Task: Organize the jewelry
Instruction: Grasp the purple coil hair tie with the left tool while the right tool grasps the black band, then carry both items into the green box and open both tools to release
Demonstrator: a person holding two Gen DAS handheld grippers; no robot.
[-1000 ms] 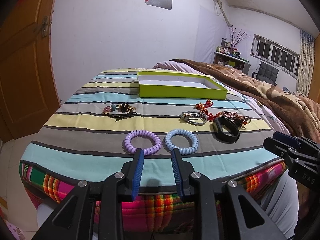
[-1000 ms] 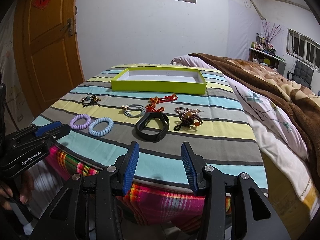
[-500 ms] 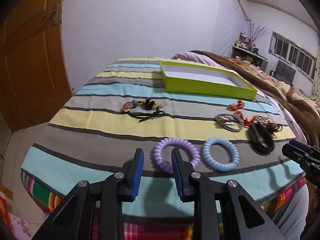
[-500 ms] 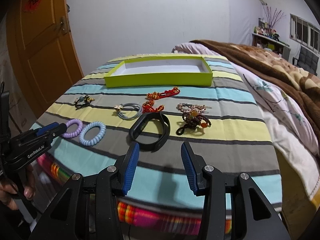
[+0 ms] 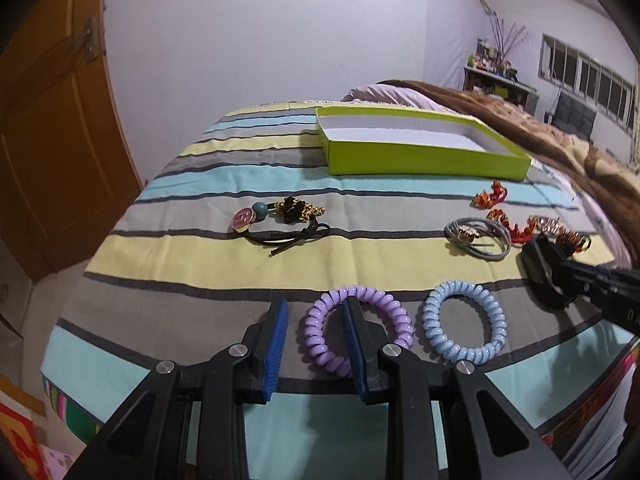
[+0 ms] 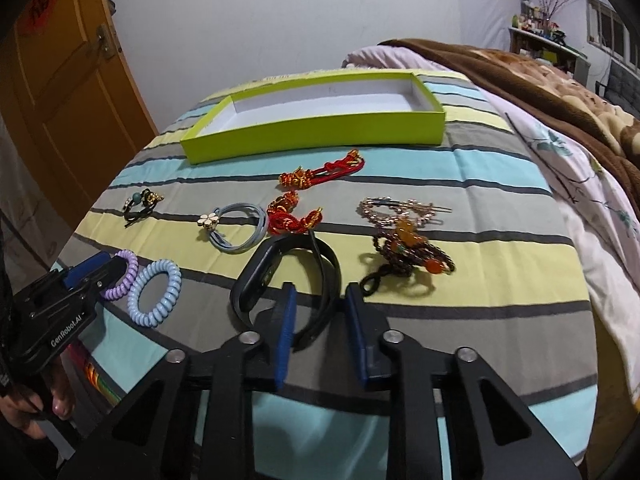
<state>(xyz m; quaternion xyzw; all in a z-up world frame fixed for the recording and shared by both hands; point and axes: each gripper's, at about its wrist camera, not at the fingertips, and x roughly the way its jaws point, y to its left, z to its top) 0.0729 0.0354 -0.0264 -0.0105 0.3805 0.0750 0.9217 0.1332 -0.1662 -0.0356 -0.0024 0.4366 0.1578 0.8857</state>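
A purple coil hair tie (image 5: 380, 306) lies on the striped bedspread; my left gripper (image 5: 315, 312) is open with its left side between the fingers. A light blue coil tie (image 5: 464, 326) lies to its right. My right gripper (image 6: 320, 300) is open around the near side of a black wristband (image 6: 260, 268). A lime green box (image 6: 312, 128) stands empty at the back. A grey hair tie (image 6: 240, 226), red knotted cords (image 6: 320, 172), a beaded hairpin and bracelet (image 6: 404, 236) and a black charm tie (image 5: 280, 220) lie between.
The bed's near edge drops off just below both grippers. A brown blanket (image 6: 540, 68) covers the bed's right side. A wooden door (image 5: 52, 140) stands at the left. A hand (image 6: 40, 400) holds the left gripper's handle.
Both grippers moved forward and down toward the bed. The left fingers now straddle the purple coil tie's side, and the right fingers now straddle the black wristband's near side.
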